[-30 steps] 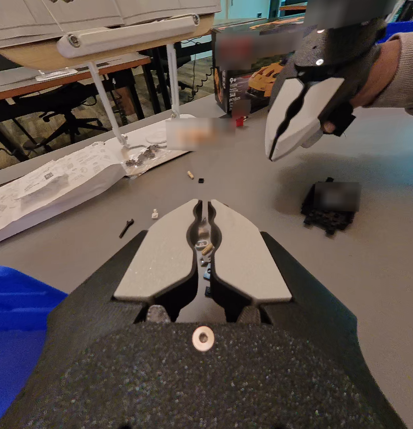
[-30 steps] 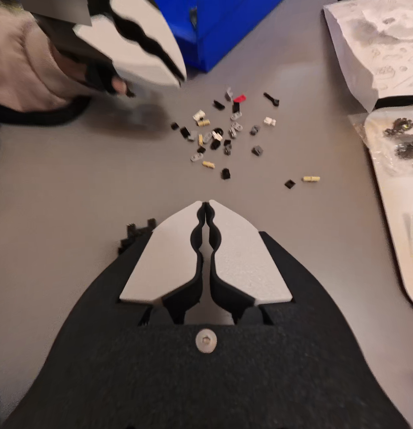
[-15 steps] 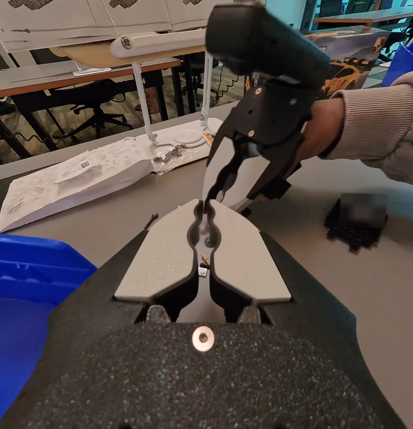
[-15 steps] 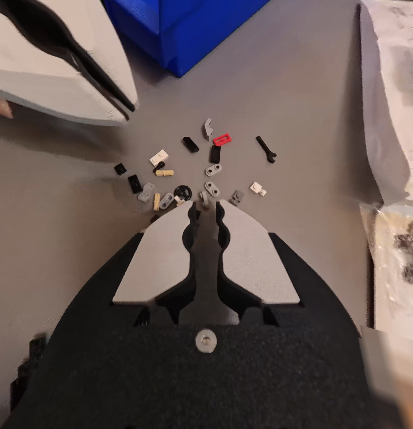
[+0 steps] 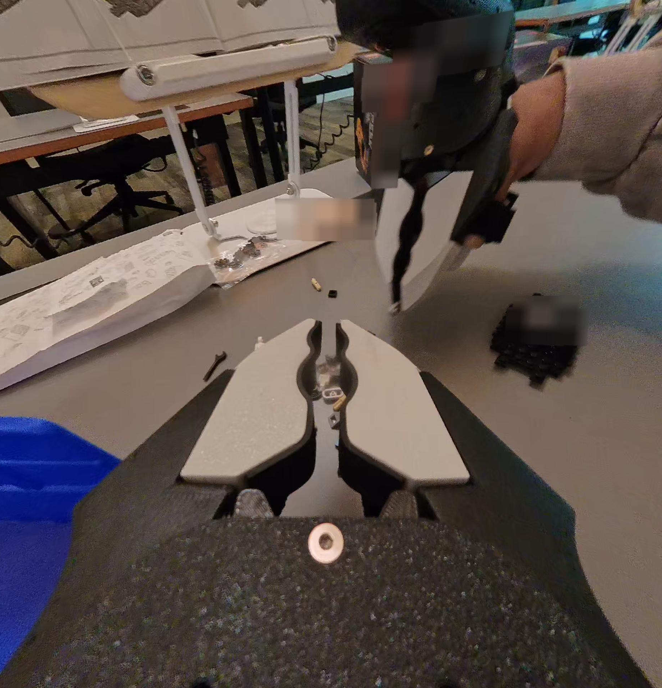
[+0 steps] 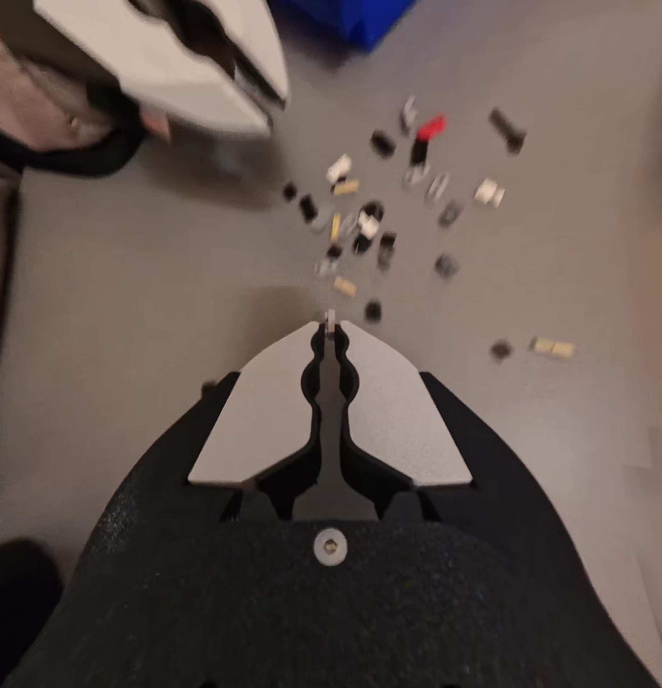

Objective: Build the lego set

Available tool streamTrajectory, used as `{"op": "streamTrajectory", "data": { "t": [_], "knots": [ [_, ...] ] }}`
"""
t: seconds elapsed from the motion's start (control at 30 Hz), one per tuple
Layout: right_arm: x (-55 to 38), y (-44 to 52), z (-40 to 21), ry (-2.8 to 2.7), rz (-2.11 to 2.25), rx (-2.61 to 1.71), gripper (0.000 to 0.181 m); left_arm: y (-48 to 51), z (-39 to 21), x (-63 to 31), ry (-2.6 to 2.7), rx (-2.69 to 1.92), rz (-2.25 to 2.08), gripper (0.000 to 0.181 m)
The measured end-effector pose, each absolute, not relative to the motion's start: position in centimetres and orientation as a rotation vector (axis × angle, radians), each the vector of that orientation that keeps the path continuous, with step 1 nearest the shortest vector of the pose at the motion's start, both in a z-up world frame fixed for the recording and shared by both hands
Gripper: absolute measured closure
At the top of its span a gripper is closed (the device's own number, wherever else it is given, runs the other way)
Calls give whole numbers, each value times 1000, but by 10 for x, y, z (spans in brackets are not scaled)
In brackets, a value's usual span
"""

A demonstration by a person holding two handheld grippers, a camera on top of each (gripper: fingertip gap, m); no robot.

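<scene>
Several small loose lego pieces (image 6: 366, 223) lie scattered on the grey table; some show through my left fingers' gap (image 5: 331, 376). My right gripper (image 6: 329, 327) is shut on a small light grey piece (image 6: 330, 322) at its tips, just above the table on the near side of the pile. It also shows in the left wrist view (image 5: 394, 307), tips pointing down. My left gripper (image 5: 328, 324) is shut and empty, hovering over the pile; in the right wrist view (image 6: 279, 102) it is at the upper left. A black partly built assembly (image 5: 534, 357) lies to the right.
A blue bin (image 5: 24, 484) sits at the left. An instruction booklet (image 5: 80, 298), a bag of parts (image 5: 243, 253) and a white lamp stand (image 5: 195, 178) are at the back, with the set's box (image 5: 363, 149) behind. A tan pin (image 5: 316, 284) lies apart. The grippers' ends are close to 9 cm from one another. My right gripper is the nearer one to the tan pin (image 5: 316, 284): about 11 cm, against 15 cm. Seen from the right wrist view (image 6: 551, 346) as well.
My right gripper went down to the pile with its jaws slightly apart, closed on a small grey piece and has drawn back with it. My left gripper has stayed shut over the pile.
</scene>
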State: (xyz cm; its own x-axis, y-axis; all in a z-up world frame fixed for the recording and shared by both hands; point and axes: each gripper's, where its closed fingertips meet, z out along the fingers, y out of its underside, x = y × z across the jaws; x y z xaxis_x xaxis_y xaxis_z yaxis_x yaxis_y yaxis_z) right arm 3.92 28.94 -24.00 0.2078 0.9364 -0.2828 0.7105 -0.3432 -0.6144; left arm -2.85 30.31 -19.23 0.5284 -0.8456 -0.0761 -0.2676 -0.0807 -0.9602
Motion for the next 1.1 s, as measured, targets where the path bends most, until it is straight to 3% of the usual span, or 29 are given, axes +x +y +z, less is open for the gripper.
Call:
{"op": "streamTrajectory", "data": {
  "t": [0.23, 0.6, 0.93, 1.1],
  "knots": [
    [138, 211, -271, -1598, 1030, -2523, 176, 294, -201, -16, 1026, -1630, -649, 175],
    [147, 229, -266, -1510, 839, -2366, 167, 295, -209, -17, 1037, -1653, -635, 175],
    [77, 289, -219, -1375, 443, -1873, 165, 308, -211, -28, 965, -1699, -594, 176],
    [14, 339, -229, -1318, 422, -1819, 163, 313, -211, -35, 934, -1721, -562, 176]
  ]
}}
